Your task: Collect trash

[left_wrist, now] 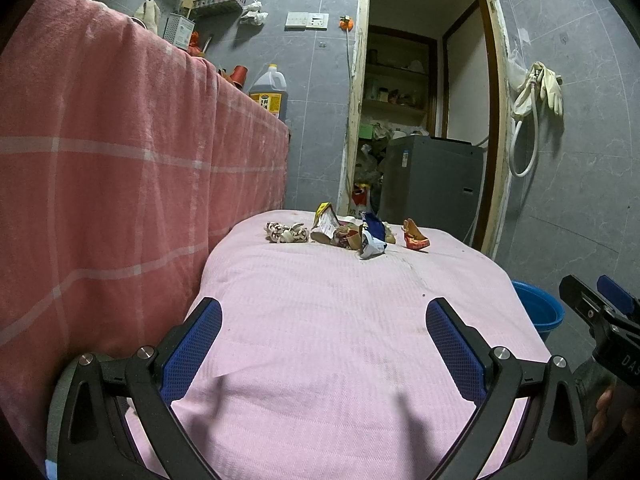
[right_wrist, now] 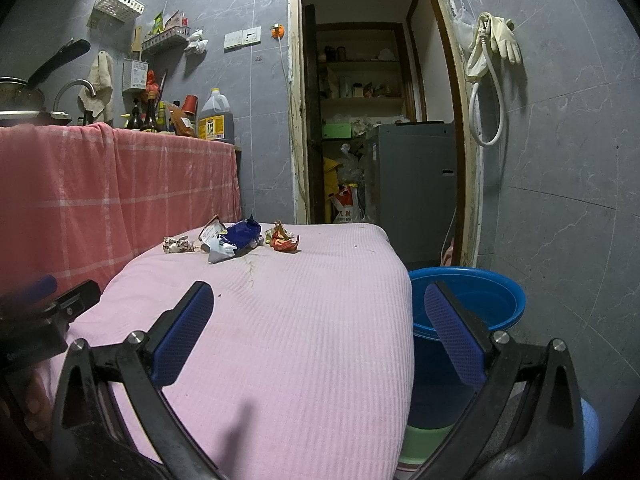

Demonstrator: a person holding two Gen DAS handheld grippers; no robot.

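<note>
While both tools sit low in frame, nothing's picked yet. Pink-covered table fills centre; blue basin sits right of it, below the edge. Trash pile is upper centre, well apart from both. Left gripper spread wide, empty; right gripper same. I'd take the outlying red wrapper first, pinch low, one piece per grab.
</note>
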